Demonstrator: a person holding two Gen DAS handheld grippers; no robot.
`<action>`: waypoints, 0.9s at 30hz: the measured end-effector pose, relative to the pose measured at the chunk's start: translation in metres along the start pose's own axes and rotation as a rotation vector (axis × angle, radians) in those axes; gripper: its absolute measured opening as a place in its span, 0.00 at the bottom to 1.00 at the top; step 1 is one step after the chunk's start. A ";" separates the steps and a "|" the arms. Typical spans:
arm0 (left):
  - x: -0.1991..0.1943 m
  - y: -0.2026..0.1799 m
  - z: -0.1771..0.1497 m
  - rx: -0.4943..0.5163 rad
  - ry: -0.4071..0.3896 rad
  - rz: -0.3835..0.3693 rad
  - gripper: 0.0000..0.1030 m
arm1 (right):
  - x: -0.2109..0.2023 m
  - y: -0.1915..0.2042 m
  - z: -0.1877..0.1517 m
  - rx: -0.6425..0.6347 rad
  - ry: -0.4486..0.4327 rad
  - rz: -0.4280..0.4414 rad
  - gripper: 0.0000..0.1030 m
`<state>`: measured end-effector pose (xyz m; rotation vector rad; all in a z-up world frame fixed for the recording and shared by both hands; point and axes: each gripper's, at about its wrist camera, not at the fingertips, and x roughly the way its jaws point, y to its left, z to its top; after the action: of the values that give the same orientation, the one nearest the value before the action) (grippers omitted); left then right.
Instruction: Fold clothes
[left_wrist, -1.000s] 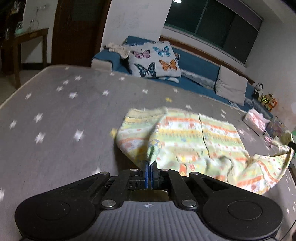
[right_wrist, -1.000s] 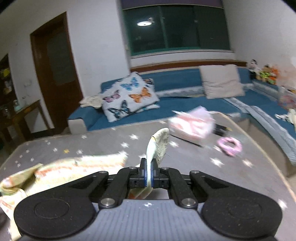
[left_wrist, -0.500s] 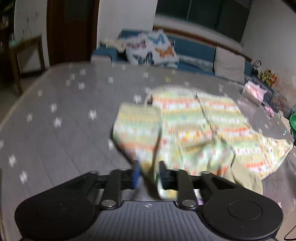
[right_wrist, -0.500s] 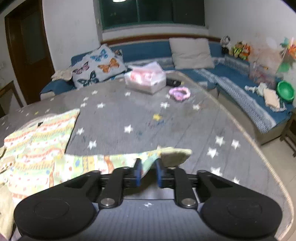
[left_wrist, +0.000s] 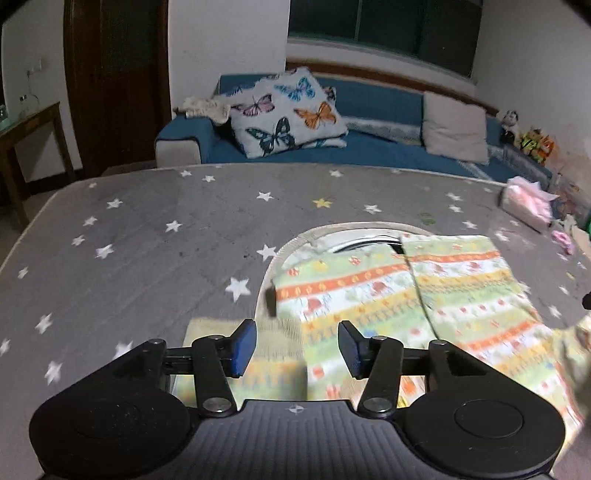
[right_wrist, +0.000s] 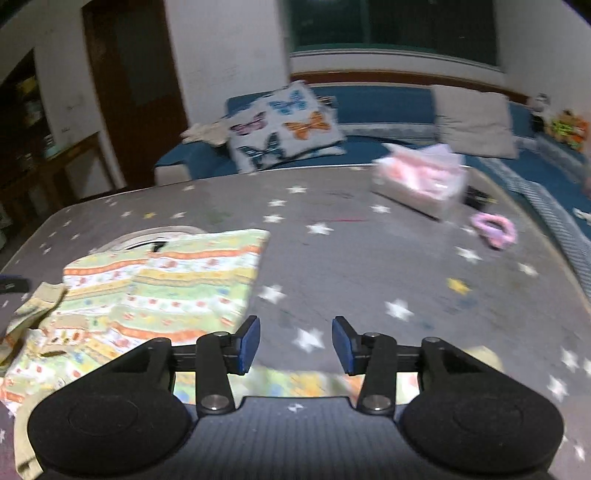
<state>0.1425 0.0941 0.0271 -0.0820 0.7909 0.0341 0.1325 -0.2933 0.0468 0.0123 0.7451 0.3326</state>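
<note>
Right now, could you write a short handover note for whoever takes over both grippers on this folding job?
Left gripper: open, jaws have just been opening, nothing pinched, striped garment beneath.
Right gripper: open, jaws just opened too, empty, over the star-print surface at the garment's edge.
Garment: lies released on the surface, partly laid out, its near part rumpled.
Left: smooth it and make the remaining folds.

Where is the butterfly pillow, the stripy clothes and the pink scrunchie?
butterfly pillow (left_wrist: 286, 110), left wrist view, on its middle between the butterflies.
stripy clothes (left_wrist: 376, 291), left wrist view, on the flat folded part.
pink scrunchie (right_wrist: 493, 228), right wrist view, on its ring, by the tissue pack.
</note>
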 end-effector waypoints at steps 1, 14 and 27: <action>0.012 0.001 0.005 -0.011 0.014 0.006 0.52 | 0.008 0.005 0.004 -0.007 0.004 0.015 0.44; 0.084 0.014 0.032 -0.073 0.110 -0.068 0.62 | 0.124 0.026 0.057 -0.006 0.084 0.086 0.45; 0.070 0.003 0.048 -0.012 -0.052 -0.129 0.08 | 0.147 0.037 0.074 -0.052 0.040 0.048 0.04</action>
<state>0.2253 0.1008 0.0109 -0.1431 0.7324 -0.0803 0.2721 -0.2057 0.0085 -0.0259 0.7768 0.3987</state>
